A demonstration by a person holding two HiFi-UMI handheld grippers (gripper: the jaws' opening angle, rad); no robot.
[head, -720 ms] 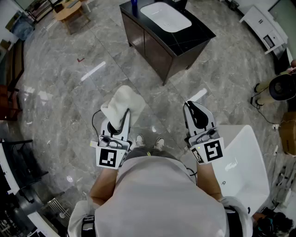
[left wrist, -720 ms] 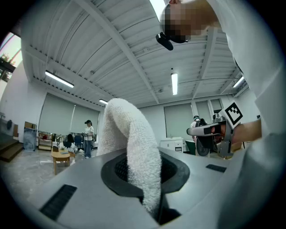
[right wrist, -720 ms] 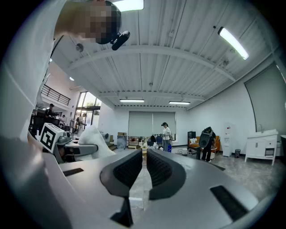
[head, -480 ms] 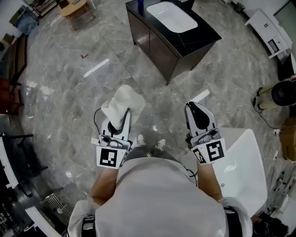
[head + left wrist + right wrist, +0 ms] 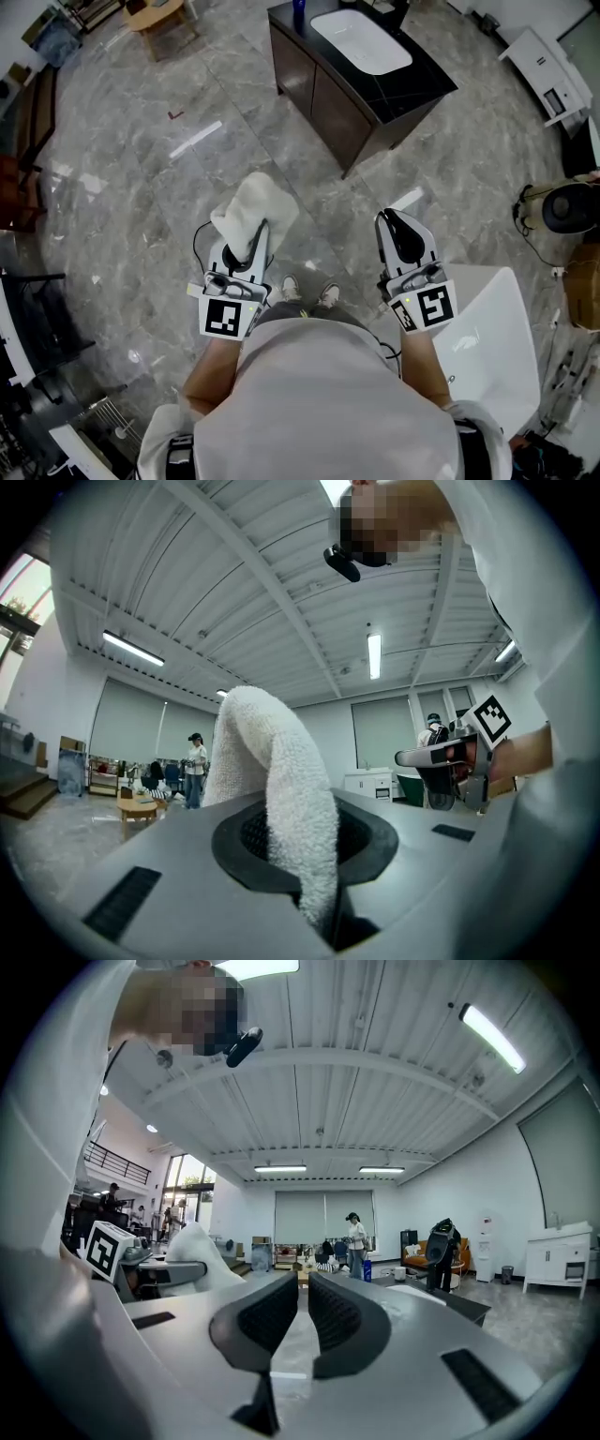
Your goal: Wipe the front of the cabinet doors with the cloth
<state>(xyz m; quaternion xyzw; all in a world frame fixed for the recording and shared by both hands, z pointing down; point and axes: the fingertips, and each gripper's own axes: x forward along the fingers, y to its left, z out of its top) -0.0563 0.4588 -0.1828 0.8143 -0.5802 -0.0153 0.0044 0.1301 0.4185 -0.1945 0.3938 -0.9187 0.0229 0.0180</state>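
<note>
L claw point(image 5: 249, 246) is clamped on the white cloth point(image 5: 251, 211); the cloth stands up over its tips. R claw point(image 5: 396, 223) has jaws almost together, nothing betw. them. The dark cabinet point(image 5: 328, 98) w/ white sink point(image 5: 361, 42) stands ahead of both claws, well apart, doors facing them.

One cloth point(image 5: 255, 206), one cabinet point(image 5: 323, 94) — two claws point(image 5: 251, 242) point(image 5: 394, 217)
</note>
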